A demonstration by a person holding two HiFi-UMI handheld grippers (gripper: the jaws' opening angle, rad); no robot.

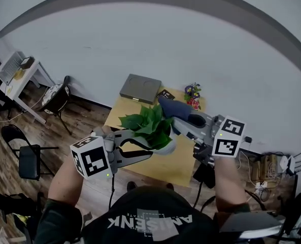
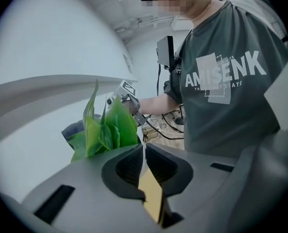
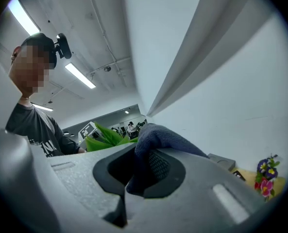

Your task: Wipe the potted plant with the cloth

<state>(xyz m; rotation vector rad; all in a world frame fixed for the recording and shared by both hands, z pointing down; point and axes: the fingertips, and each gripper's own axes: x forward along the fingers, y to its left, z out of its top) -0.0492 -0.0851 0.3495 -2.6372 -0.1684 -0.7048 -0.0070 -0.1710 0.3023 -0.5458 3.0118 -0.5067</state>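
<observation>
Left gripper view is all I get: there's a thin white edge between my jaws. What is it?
Observer: The rim of the white pot. In the head view the left gripper holds it from the near-left side.
Operator: Does the right gripper have the cloth?
Observer: Yes. The right gripper view shows the right gripper with its jaws shut on the blue cloth.
Operator: Where is the cloth relative to the plant?
Observer: In the head view it is at the far right of the plant, just above the leaves. I can't tell whether they touch.
</observation>
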